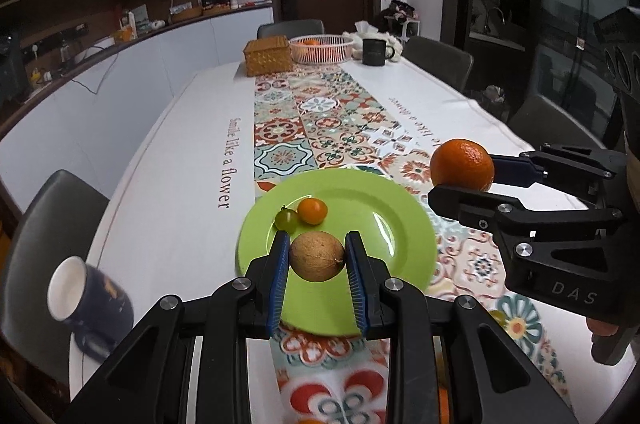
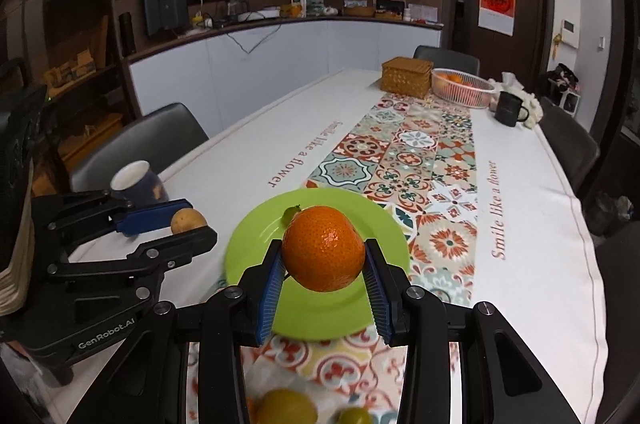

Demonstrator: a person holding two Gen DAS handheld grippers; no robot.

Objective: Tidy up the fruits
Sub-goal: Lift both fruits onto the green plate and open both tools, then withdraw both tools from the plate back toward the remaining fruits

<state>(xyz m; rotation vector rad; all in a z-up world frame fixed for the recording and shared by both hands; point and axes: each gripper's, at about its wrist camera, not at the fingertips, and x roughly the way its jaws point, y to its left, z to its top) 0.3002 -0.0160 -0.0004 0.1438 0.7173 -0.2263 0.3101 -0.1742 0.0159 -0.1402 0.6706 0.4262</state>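
Dining table [image 1: 168, 184] with a white cloth and a tiled runner fills the left wrist view, kitchen shelves and a dark door behind. Over the near part of a green plate [image 1: 400, 224] the left gripper [image 1: 317, 258] is clamped on one brown fruit [image 1: 317, 256], pads at its widest part; it looks small, light and firm-skinned, so a modest squeeze across the middle should do. On the plate lie two small fruits, touching: one orange tomato [image 1: 312, 211] and one green tomato [image 1: 286, 219], both probably thin-skinned and easily bruised. To the right, the right gripper [image 1: 464, 176] holds one orange [image 1: 462, 165] above the runner, beside the plate. Further off stand one wicker box [image 1: 268, 56], one white basket [image 1: 322, 49] with oranges in it, too hidden to count, and two mugs. From the right wrist view, the right gripper [image 2: 323, 264] pinches the orange [image 2: 323, 248] at its equator above the plate [image 2: 248, 256]; its rind looks dimpled and grippy, the fruit heavier than the rest yet yielding under pressure. At left the left gripper [image 2: 188, 224] grips the brown fruit [image 2: 188, 220]. Two blurred yellow-green fruits lie on the runner at the bottom edge.
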